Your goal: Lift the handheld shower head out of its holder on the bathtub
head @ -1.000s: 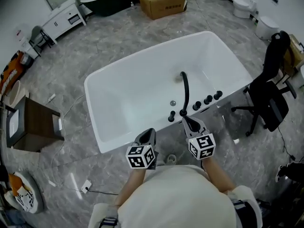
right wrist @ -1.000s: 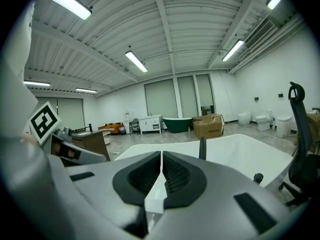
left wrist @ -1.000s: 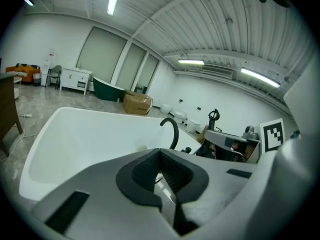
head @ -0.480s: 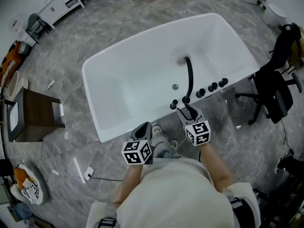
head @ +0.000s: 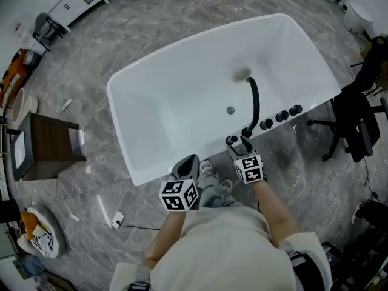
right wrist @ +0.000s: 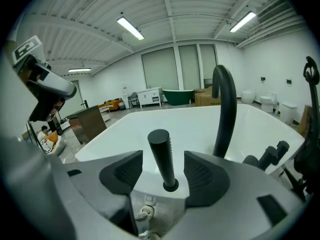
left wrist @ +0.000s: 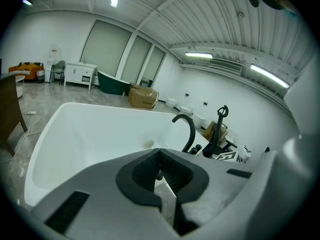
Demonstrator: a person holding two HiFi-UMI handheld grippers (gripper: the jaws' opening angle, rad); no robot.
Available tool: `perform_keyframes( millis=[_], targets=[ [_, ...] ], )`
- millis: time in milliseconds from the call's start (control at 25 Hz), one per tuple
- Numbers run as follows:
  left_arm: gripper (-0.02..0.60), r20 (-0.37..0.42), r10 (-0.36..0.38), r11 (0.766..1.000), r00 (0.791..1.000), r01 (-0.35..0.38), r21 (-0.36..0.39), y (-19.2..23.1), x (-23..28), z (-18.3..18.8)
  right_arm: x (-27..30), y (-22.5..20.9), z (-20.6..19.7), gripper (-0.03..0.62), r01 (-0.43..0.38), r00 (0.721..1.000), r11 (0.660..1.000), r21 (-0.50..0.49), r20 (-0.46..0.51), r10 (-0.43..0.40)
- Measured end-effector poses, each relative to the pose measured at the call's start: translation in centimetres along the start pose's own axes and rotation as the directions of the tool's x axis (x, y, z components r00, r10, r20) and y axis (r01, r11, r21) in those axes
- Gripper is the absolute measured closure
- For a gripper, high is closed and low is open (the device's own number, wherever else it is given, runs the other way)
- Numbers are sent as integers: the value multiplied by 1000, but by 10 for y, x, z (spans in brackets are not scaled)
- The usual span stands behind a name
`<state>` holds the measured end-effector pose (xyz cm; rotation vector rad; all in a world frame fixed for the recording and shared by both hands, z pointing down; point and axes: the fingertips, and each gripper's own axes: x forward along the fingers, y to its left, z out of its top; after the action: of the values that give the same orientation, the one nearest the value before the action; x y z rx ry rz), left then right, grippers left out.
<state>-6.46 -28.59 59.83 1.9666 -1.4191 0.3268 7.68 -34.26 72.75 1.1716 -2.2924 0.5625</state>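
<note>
The right gripper (right wrist: 163,176) has just been opening its jaws, and they stand as wide as they go, with the handheld shower head (right wrist: 160,149) between them and neither pad touching it! That black stick sits upright in its holder (right wrist: 170,186) on the rim of the white bathtub (head: 123,129), just beside the curved black spout (right wrist: 225,109). The left gripper (left wrist: 160,156) hangs near the rim, jaws closed together on nothing. Danger from here, I'd say: the handle looks smooth and round, so a squeeze off-centre could let it slip or tip, and a slanted pull could jam it in the socket or knock that spout. The tub stands on a grey marbled floor (head: 182,35) in a bright showroom, with a black office chair (head: 364,126) to one side and a dark wooden cabinet (head: 48,153) to the other.
</note>
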Motion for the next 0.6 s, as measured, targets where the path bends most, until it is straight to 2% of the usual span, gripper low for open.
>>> perform_keyframes(
  millis=[480, 600],
  targets=[
    [561, -78, -33, 999, 996, 35, 15, 11, 28, 2, 56, -8, -44, 349, -2, 982, 1000, -14, -188, -1],
    [561, -93, -35, 999, 995, 37, 17, 10, 33, 1, 63, -10, -53, 374, -5, 975, 999, -38, -220, -3]
  ],
)
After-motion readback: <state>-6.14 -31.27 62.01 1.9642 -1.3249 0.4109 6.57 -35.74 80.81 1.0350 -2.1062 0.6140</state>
